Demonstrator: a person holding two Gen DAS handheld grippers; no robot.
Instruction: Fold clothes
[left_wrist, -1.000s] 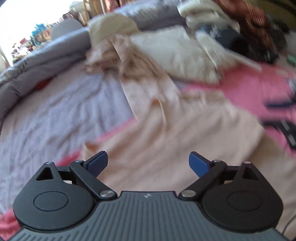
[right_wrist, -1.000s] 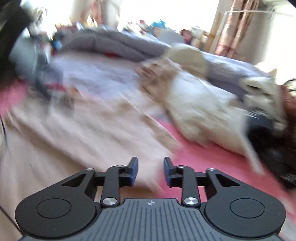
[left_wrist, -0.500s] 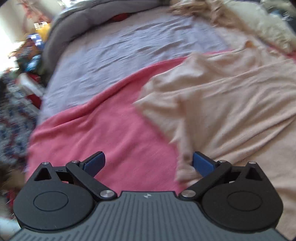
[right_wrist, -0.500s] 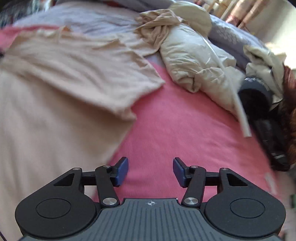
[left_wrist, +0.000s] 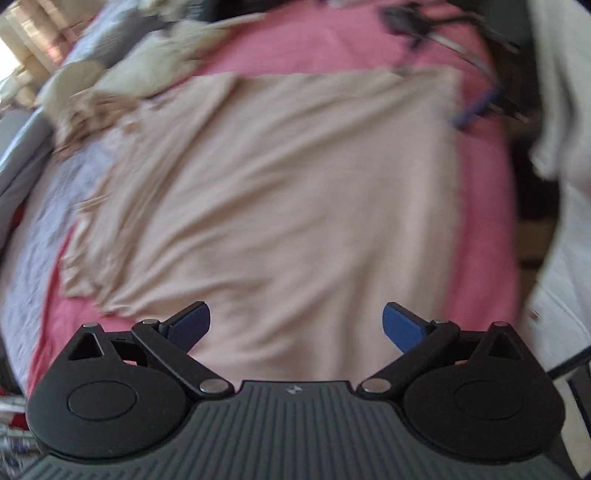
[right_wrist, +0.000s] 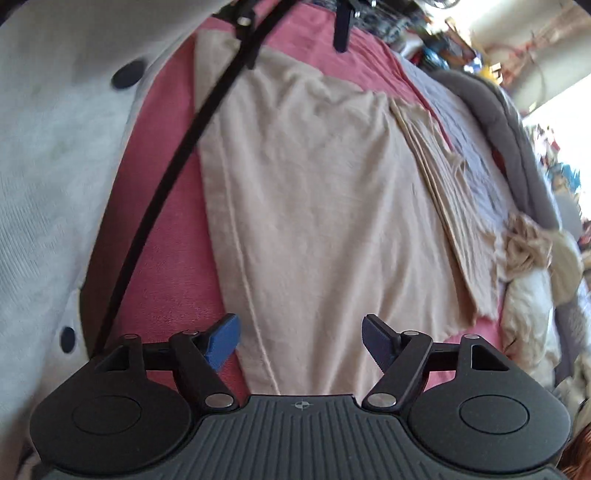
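While the beige garment (left_wrist: 280, 192) lies spread flat across the pink blanket (left_wrist: 484, 192) on the bed, both tongs hang above it holding nothing. The left tongs (left_wrist: 296, 325) stand wide; the right tongs (right_wrist: 300, 341) have just been opening and gape over the hem (right_wrist: 243, 258), probably so each can take an edge for a fold.

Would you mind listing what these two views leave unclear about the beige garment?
- Left wrist view: beige garment smeared by motion blur; seams unreadable.
- Left wrist view: its near hem hidden behind the left claw.
- Right wrist view: near hem covered by the right claw; black cable crosses a far corner.
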